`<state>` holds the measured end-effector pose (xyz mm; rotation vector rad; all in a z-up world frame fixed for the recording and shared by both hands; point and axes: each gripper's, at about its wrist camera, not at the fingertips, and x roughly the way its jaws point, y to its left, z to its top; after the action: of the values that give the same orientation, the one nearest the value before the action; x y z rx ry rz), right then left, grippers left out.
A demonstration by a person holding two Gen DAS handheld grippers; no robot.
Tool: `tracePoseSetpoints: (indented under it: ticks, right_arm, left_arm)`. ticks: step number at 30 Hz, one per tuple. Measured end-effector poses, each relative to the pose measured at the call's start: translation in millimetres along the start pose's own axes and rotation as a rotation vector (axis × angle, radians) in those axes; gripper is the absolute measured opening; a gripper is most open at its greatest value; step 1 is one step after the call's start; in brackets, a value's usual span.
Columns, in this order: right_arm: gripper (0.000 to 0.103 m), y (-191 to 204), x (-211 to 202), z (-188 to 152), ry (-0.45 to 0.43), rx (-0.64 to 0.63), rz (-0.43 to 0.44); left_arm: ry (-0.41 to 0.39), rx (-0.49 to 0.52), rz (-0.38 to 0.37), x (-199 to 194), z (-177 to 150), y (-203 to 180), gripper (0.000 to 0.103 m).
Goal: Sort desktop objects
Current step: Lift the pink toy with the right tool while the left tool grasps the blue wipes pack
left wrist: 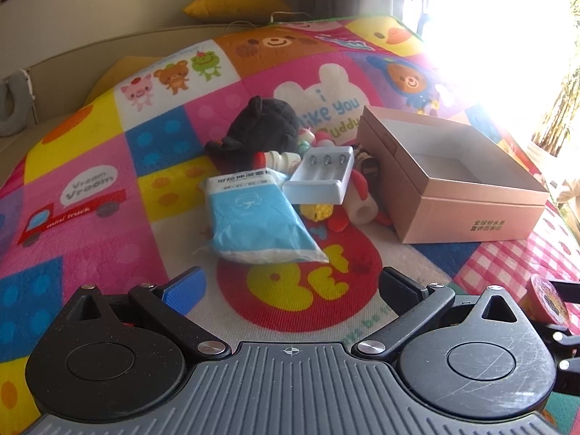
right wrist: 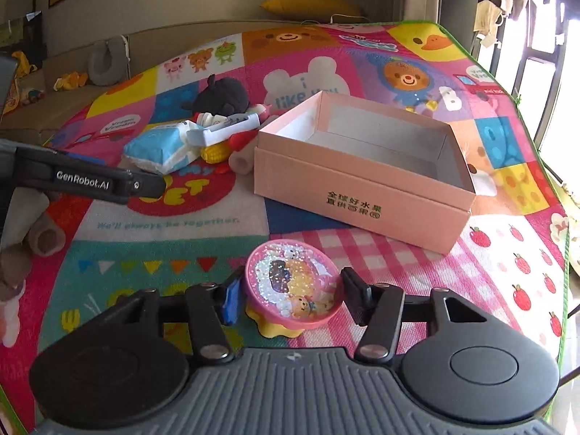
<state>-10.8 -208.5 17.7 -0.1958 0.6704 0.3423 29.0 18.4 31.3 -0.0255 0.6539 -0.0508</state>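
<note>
My right tongs point(right wrist: 288, 295) are clamped on the round pink glittery plastic toy point(right wrist: 293, 290). It's light, slick and stiff, so gripping the rim works. Left tongs point(left wrist: 290, 282) sit apart, empty.

Small toys point(left wrist: 326, 214) half hidden under charger tray point(left wrist: 319, 175), perhaps figurines

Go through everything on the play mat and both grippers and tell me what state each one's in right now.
Pink box: open, empty.
Glitter toy: between the right gripper's jaws, tilted; contact unclear.
Right gripper: jaws partly open around the toy.
Left gripper: jaws wide open, empty.
Battery charger: no batteries, resting atop the pile.
Blue tissue pack: lying flat, sealed.
Black plush: lying on its side.
</note>
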Motion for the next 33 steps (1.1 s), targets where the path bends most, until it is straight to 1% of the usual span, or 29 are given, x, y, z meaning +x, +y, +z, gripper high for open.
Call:
tracePoseSetpoints:
  ticks: [1,3,6,9,13,17,18,19,21,23,25,27,29,33]
  right_arm:
    - [0.057,0.0,0.5,-2.8,0.0,0.01,-0.01]
    - [0.067,-0.7,2.1,-6.0,0.001,0.034,-0.023]
    - [0.072,-2.1,5.7,-8.4,0.008,0.07,-0.021]
    - [0.082,-3.9,8.9,-10.8,0.013,0.098,-0.028]
    - [0.086,-4.7,12.8,-14.5,0.023,0.125,-0.02]
    - [0.097,-3.8,13.8,-16.6,0.019,0.133,-0.012]
    - [0.099,-4.0,14.0,-17.1,0.018,0.135,-0.01]
    - [0.1,-3.9,14.6,-17.3,0.017,0.135,-0.008]
    - [0.101,-3.0,14.9,-17.9,0.016,0.131,-0.006]
    - [0.103,-2.4,15.5,-18.0,0.016,0.128,-0.005]
    - [0.103,-2.0,16.1,-17.9,0.018,0.128,-0.004]
    - [0.103,-1.9,16.6,-18.0,0.017,0.126,-0.005]
    - [0.103,-1.7,17.0,-18.3,0.016,0.126,-0.006]
    - [0.103,-1.6,17.6,-18.5,0.017,0.125,-0.006]
  left_arm:
    - [-0.006,0.008,0.012,3.1,2.6,-1.1,0.103]
    - [-0.014,0.022,0.047,10.2,8.2,-1.7,0.103]
    - [-0.013,0.022,0.092,21.7,15.8,1.5,0.103]
    - [0.0,0.012,0.106,33.2,21.1,5.4,0.103]
    - [0.014,0.01,0.124,45.3,23.2,6.7,0.103]
    - [0.008,0.024,0.138,47.2,23.6,5.8,0.103]
    - [0.004,0.03,0.143,46.1,23.0,5.5,0.101]
    - [0.004,0.038,0.148,45.4,22.6,5.3,0.089]
    - [0.02,0.046,0.143,45.1,21.5,6.4,0.074]
    - [0.023,0.041,0.144,42.6,18.9,8.5,0.073]
    - [0.023,0.045,0.144,35.9,15.8,9.0,0.065]
    - [0.027,0.031,0.111,22.2,11.9,8.1,0.063]
    - [0.043,0.026,0.026,3.7,5.3,2.5,0.064]
    - [0.071,0.082,-0.115,-20.0,-13.5,-17.3,0.063]
